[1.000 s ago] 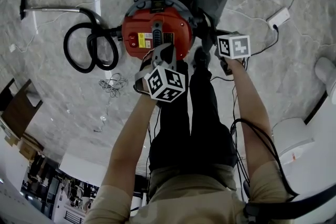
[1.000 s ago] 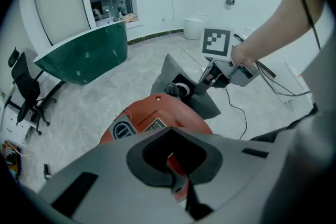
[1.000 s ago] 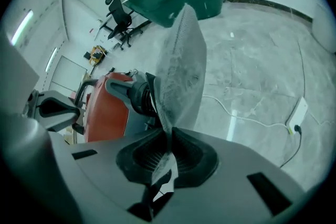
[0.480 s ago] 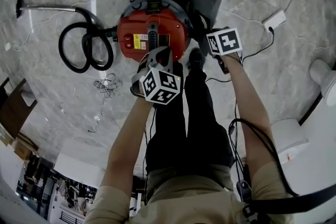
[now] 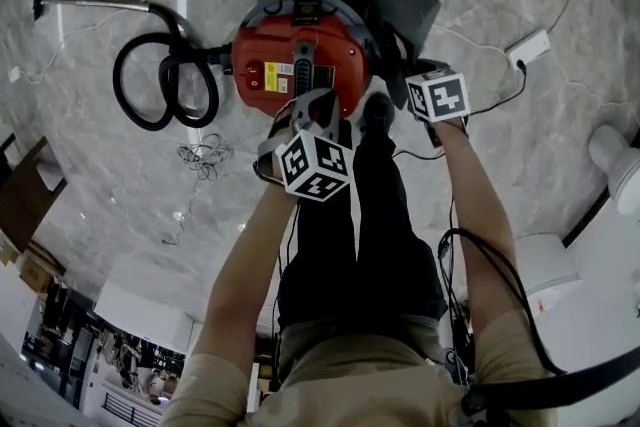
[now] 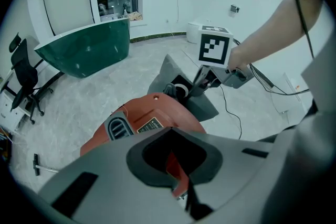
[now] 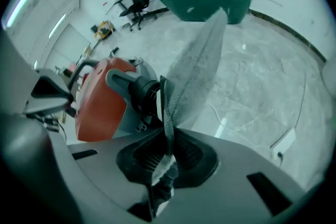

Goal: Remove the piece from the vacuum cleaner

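Neither hand travels over the last second. The right gripper (image 7: 165,165) only rolls, and its cube (image 5: 438,95) sits at a new tilt in the head view. Its jaws are almost together, pinching the hem of the grey bag (image 5: 405,0). The bag stands at 1 o'clock of the vacuum (image 5: 300,55), with its collar still on the black port (image 7: 134,86). The roll looks like a twist to work that collar loose, so the piece is not off yet.

The left gripper (image 6: 181,186) is at the vacuum's 6 o'clock. Its jaws are closed to a slit with the vacuum's red edge in it, apparently steadying the body.

The hose (image 5: 165,80) coils at 9 o'clock, with the wand (image 5: 95,5) beyond at 10. A tangle of cord (image 5: 205,158) lies at 7 and a power strip (image 5: 528,47) lies well off at 3. A shoe (image 5: 378,110) is just beside the vacuum at 5. The collar's fit on the port is likely the main hindrance. The thin cable near the right wrist could also snag.
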`<action>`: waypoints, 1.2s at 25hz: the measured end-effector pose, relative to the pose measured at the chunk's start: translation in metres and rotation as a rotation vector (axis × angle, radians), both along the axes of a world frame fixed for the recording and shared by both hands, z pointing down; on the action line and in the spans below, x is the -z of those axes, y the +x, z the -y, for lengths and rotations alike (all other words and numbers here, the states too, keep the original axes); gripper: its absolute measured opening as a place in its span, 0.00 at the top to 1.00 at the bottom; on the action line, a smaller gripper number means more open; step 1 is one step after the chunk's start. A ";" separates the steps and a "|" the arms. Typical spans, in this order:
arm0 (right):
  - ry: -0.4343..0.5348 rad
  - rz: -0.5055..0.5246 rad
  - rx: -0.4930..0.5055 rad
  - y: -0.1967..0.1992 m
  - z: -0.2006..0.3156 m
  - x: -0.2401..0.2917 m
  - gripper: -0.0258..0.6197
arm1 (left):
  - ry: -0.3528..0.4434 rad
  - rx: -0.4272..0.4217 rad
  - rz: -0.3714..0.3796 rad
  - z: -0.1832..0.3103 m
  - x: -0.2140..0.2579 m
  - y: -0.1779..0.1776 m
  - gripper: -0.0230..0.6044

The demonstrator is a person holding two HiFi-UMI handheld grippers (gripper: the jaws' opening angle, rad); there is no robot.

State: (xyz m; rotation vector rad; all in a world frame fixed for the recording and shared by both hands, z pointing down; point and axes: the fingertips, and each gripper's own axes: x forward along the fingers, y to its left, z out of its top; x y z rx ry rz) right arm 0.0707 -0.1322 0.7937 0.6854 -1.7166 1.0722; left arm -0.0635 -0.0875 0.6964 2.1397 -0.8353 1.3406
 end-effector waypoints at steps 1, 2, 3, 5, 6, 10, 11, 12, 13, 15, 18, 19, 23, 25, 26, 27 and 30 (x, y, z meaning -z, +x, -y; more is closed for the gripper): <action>-0.021 0.028 -0.060 0.001 0.000 0.001 0.91 | 0.002 -0.004 0.001 -0.001 0.001 0.000 0.97; -0.039 0.047 -0.109 0.001 0.001 0.001 0.91 | 0.003 -0.010 0.002 -0.001 0.002 -0.001 0.97; -0.047 0.053 -0.139 0.002 0.001 0.002 0.91 | 0.005 -0.015 0.003 -0.002 0.003 -0.001 0.97; -0.056 0.062 -0.191 0.003 0.002 0.002 0.91 | 0.008 -0.019 0.005 -0.004 0.003 -0.001 0.97; -0.073 0.077 -0.235 0.002 0.001 0.002 0.91 | 0.007 -0.016 0.005 -0.005 0.002 -0.001 0.97; -0.189 0.145 -0.395 0.000 0.000 0.004 0.91 | 0.006 -0.010 0.005 -0.005 0.001 -0.001 0.97; -0.226 0.163 -0.425 -0.001 0.000 0.005 0.91 | 0.007 -0.014 0.006 -0.005 0.001 -0.001 0.97; -0.264 0.185 -0.456 -0.002 0.000 0.007 0.91 | 0.008 -0.017 0.008 -0.005 0.001 -0.001 0.97; -0.299 0.209 -0.485 -0.003 0.000 0.008 0.91 | 0.008 -0.018 0.011 -0.005 0.001 -0.001 0.97; -0.335 0.241 -0.507 -0.005 0.001 0.008 0.91 | 0.003 -0.009 0.015 -0.005 0.001 -0.002 0.97; -0.262 0.163 -0.356 -0.003 0.002 0.006 0.91 | -0.004 0.018 0.008 -0.004 0.002 -0.004 0.97; -0.203 0.097 -0.246 -0.001 0.002 0.004 0.91 | -0.005 0.023 0.005 -0.004 0.003 -0.005 0.97; 0.019 -0.093 0.094 0.007 0.002 0.001 0.92 | -0.011 0.036 -0.018 -0.006 0.007 0.000 0.97; 0.078 -0.113 0.143 0.009 0.001 0.000 0.92 | -0.016 0.049 -0.037 -0.006 0.010 0.003 0.97; 0.107 -0.115 0.158 0.009 0.001 -0.001 0.92 | -0.017 0.056 -0.045 -0.007 0.011 0.005 0.97; 0.140 -0.109 0.168 0.009 0.001 -0.002 0.92 | -0.017 0.061 -0.053 -0.007 0.012 0.006 0.97; 0.213 -0.083 0.152 0.010 0.000 -0.002 0.92 | -0.015 0.074 -0.075 -0.008 0.016 0.009 0.97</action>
